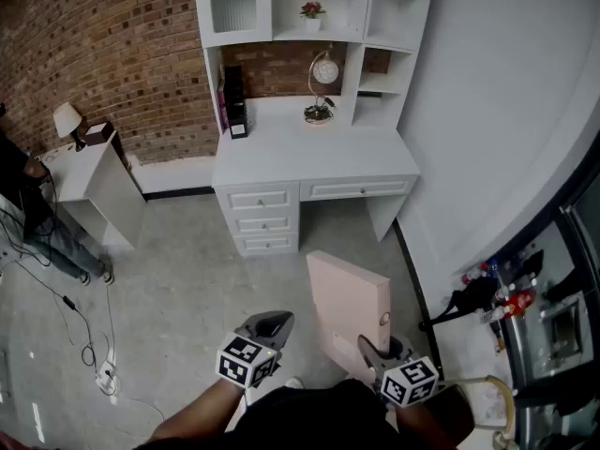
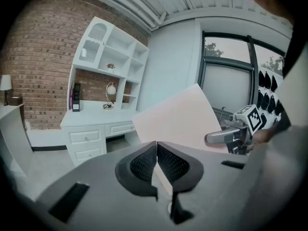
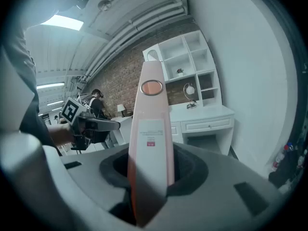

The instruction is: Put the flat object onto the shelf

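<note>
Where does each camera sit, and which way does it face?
Head view: on the person's head, looking steeply down at the white shelved desk; left gripper, right gripper show.
Left gripper view: on the left gripper, facing the desk; closed fingers show.
Right gripper view: on the right gripper, facing the desk; fingers clamp the flat pink folder.
Shared: desk and folder.

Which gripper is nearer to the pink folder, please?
Right. The right gripper is clamped on the pink folder; the left gripper hangs apart to its left, jaws together and empty.

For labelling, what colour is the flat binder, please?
The binder is pale pink; best in head view.
</note>
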Demonstrator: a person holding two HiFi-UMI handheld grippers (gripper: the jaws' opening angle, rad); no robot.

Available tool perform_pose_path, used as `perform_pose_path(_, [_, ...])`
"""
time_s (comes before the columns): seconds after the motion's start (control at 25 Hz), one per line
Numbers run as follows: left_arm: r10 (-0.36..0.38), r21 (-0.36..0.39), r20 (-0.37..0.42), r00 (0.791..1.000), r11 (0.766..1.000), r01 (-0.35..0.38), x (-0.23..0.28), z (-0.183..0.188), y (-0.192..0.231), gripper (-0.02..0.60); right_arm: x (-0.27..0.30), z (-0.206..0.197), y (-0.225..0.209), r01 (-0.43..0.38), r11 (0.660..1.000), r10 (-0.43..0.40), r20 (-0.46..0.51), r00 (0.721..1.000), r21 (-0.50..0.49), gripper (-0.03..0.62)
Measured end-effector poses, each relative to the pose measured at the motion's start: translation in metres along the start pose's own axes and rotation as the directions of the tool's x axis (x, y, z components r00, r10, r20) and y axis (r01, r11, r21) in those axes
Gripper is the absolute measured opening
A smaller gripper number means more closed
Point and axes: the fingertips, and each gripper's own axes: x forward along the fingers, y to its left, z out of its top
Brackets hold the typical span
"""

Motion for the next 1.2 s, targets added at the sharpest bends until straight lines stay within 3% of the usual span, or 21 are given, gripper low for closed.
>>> perform_pose_path(0.76, [-0.009,0.001,0.016,1.0,1.0,0.009,-0.011,0.0,0.0,0.005,-0.001,0.0,0.017,-0.023,0.999,0.023,0.008,1.0,0.032,0.164])
perform_pose_path(1.2, [-0.017,-0.025,0.019,1.0,1.0,0.017,-0.008,-0.005,0.005,0.005,-0.001,-0.005,0.012,0.016,0.999,-0.014,-0.032,0.999,0.044,0.169])
